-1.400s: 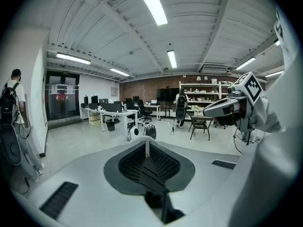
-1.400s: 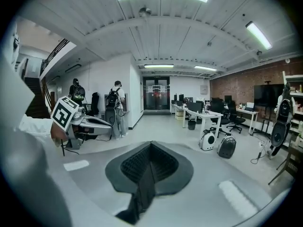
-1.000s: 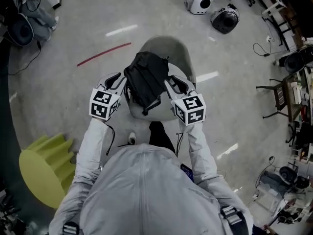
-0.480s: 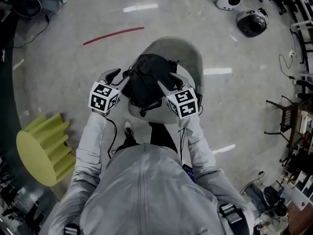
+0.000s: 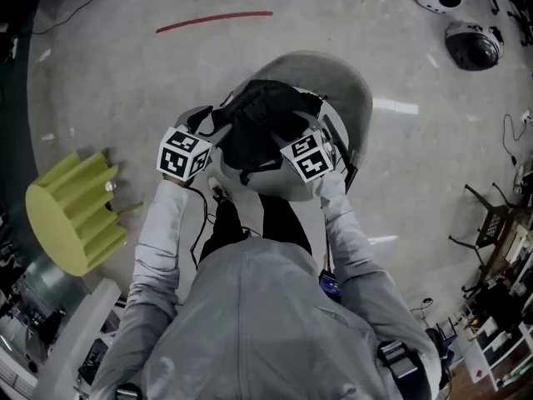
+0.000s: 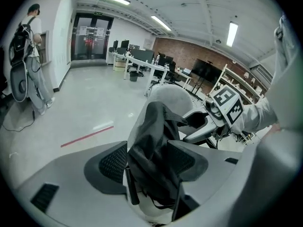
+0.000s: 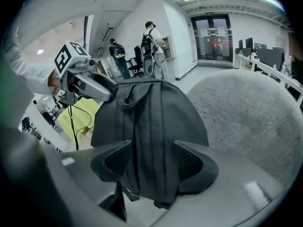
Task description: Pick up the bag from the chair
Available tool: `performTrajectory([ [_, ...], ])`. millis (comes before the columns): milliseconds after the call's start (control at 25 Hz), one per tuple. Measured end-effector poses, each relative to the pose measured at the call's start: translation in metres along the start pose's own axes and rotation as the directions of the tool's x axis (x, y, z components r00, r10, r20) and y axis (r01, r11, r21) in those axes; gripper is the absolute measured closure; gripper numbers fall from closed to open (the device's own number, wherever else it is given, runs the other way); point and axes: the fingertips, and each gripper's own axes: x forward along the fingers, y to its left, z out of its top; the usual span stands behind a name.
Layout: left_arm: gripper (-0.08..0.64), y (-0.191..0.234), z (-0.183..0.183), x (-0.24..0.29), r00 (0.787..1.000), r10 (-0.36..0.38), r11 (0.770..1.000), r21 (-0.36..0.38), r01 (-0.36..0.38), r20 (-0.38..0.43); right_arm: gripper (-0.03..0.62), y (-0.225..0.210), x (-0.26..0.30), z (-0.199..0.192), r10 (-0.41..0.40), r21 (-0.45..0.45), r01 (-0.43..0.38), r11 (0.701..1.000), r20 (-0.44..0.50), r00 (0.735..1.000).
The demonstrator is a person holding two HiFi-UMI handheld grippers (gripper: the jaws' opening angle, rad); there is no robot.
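Grey polished floor (image 5: 100, 90) spreads all round us, with furniture and cables crowding its right edge. We stand over a grey shell chair (image 5: 356, 98) — its curved back rises on the far side and its pale seat reaches toward us. Off to the left, a yellow-green ribbed stool (image 5: 71, 215) sits on the floor.

On the chair's seat stands the black bag (image 5: 262, 123), upright and slumped a little. It is about midway between the seat's left and right edges and stops short of its front edge.

We hold the left gripper (image 6: 152, 161) at the bag's left side and the right gripper (image 7: 154, 163) at its right side, both tilted downward. Each gripper's jaws have just been opening and now stand wide apart, with a fold of the bag's fabric and straps between the pads. The cloth fills most of each gap — yet we see neither pair clamping it.

Beyond the chair, a thin red line (image 5: 212, 21) marks the floor.
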Motion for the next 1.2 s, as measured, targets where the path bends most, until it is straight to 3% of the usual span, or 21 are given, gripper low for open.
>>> performTrajectory([
  [280,0.313,0.010,-0.001,0.006,0.999,0.040,0.999,-0.037,-0.040,0.015,0.316,-0.009,0.025,0.002,-0.072,-0.047,0.076,0.996,0.067,0.995],
  [440,0.327,0.011,-0.004,0.005,0.996,0.082,0.996,-0.020,-0.082,0.019,0.332,-0.006,0.026,0.002,-0.097,-0.051,0.102,0.993,0.105,0.990],
  [600,0.413,0.001,-0.011,0.008,0.997,0.083,0.997,0.006,-0.083,0.005,0.409,-0.004,0.025,-0.004,-0.113,-0.071,0.118,0.991,0.061,0.992],
  [760,0.464,-0.013,-0.018,0.007,0.999,0.050,0.998,0.027,-0.050,-0.016,0.432,-0.001,0.018,-0.011,-0.123,-0.070,0.124,0.990,0.028,0.992],
  [1000,0.500,-0.030,-0.017,-0.004,0.999,-0.016,1.000,-0.025,0.017,0.045,0.519,0.014,-0.008,-0.017,-0.144,0.027,0.143,0.989,0.035,0.989],
  [1200,0.513,-0.039,-0.021,-0.019,0.993,-0.026,1.000,-0.005,0.026,0.115,0.531,0.043,-0.041,-0.011,-0.191,0.130,0.179,0.975,0.088,0.978],
])
